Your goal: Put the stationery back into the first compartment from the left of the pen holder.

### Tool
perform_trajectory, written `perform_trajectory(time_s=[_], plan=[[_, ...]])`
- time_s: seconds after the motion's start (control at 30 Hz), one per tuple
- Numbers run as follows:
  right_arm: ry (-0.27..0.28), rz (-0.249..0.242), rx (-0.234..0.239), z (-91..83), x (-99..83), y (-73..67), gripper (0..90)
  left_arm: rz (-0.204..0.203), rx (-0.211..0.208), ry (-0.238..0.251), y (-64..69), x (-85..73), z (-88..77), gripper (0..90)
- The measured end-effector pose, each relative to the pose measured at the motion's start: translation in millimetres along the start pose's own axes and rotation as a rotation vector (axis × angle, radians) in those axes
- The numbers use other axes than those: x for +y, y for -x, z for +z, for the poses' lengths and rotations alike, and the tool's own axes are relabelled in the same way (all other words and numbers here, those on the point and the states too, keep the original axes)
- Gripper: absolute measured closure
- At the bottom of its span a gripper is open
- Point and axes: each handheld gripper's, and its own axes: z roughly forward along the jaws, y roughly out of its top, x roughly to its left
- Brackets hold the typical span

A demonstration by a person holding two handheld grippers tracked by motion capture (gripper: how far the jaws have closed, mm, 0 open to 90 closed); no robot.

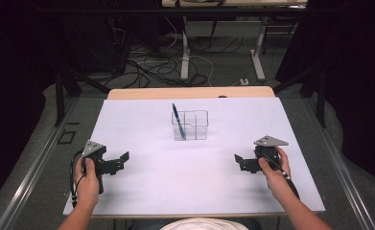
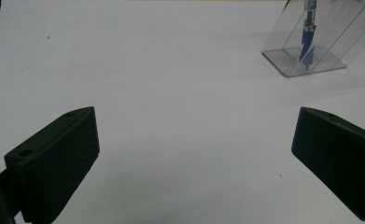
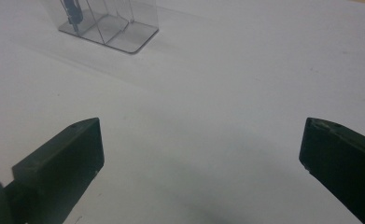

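- Blue pen (image 1: 176, 116) stands tilted in the left compartment of the clear organizer (image 1: 191, 125), mid-counter (image 1: 142, 191) — by my read the placing looks done, with nothing left lying loose on the white surface.
- Left tool (image 1: 123, 158) rests low at eight o'clock from the organizer, jaws spread wide, gripping nothing.
- Right tool (image 1: 238, 160) sits at four o'clock, equally wide open and empty.
- Both are well apart from the pen; from the left tool it sits at one o'clock.
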Motion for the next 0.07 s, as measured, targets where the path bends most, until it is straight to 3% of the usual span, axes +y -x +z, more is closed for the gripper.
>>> perform_trajectory(time_s=[0.07], plan=[[-0.001, -0.004, -0.003, 0.3, -0.1, 0.8, 0.0, 0.0, 0.004, -0.003, -1.1, 0.0, -0.4, 0.7]])
